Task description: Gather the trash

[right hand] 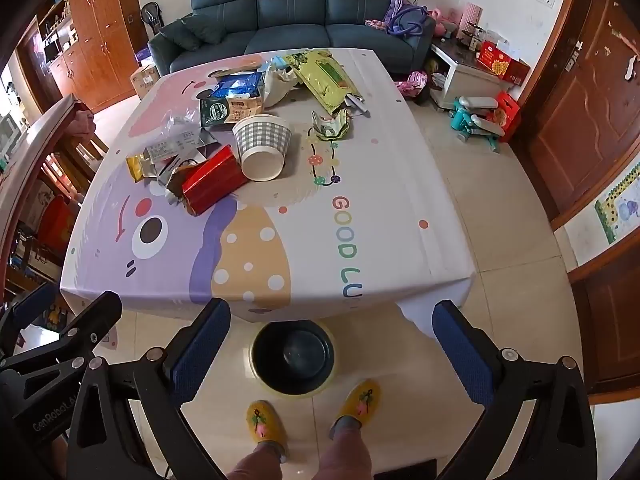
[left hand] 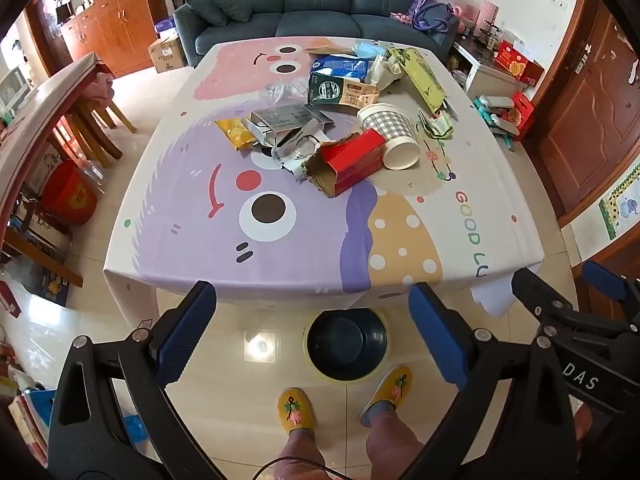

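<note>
Trash lies heaped on the far half of the table [left hand: 320, 248] [right hand: 384, 240]: a torn red carton [left hand: 352, 160] [right hand: 212, 186], a checked paper cup on its side [left hand: 390, 134] [right hand: 264, 144], a silver box [left hand: 286, 120] [right hand: 176, 146], a gold wrapper [left hand: 234, 134] [right hand: 136, 166], a green-and-tan coffee bag [left hand: 340, 92] [right hand: 230, 108], a blue packet [left hand: 340, 66] [right hand: 240, 86] and a yellow-green bag [left hand: 420, 76] [right hand: 324, 76]. A dark bin [left hand: 346, 342] [right hand: 294, 354] stands on the floor at the table's near edge. My left gripper [left hand: 312, 308] and right gripper [right hand: 332, 324] hang open and hold nothing, well short of the trash.
The person's feet in yellow slippers [left hand: 298, 410] [right hand: 266, 420] stand just behind the bin. A blue sofa [left hand: 316, 4] lies beyond the table, wooden chairs [left hand: 92, 120] to the left, and a low white cabinet [right hand: 468, 72] and toys [right hand: 478, 120] to the right.
</note>
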{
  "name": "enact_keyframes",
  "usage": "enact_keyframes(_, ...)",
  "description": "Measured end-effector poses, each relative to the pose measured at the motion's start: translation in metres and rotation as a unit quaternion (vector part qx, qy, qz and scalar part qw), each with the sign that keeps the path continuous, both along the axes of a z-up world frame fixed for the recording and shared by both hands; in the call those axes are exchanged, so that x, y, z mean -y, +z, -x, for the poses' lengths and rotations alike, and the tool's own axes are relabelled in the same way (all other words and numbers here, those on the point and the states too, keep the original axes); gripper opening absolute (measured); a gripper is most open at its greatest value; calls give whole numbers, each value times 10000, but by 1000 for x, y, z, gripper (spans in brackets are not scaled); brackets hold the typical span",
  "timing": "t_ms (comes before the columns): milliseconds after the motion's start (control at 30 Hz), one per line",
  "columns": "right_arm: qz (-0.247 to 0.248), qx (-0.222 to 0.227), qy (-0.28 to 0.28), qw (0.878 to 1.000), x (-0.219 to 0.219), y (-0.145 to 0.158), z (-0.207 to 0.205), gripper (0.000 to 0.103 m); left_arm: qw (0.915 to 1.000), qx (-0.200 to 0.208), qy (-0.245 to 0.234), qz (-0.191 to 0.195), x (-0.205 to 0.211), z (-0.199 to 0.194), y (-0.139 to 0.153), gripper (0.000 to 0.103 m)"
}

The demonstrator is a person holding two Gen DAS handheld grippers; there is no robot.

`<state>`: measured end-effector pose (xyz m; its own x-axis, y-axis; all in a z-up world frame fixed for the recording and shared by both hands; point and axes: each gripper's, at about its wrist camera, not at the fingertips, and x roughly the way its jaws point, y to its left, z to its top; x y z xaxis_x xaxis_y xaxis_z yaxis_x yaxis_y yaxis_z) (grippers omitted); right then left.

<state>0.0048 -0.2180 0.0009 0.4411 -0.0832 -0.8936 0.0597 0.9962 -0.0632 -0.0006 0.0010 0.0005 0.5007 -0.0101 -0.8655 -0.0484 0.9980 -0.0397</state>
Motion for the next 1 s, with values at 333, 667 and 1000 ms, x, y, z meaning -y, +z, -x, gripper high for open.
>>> enact_keyframes(333,-21,-4,-5,10000,-1,0,0,103,9999,-100,-9,-42,-6,-2,-8,95)
enact_keyframes(667,-30,-44,9,10000,-4,-4,2,103,9997,-212,-1,-142,-3,-2,-6,95)
enact_keyframes(1000,-35,-83,7,10000,-7,-2,-4,103,9994,-288,-7,-184,-4,-4,-11,94)
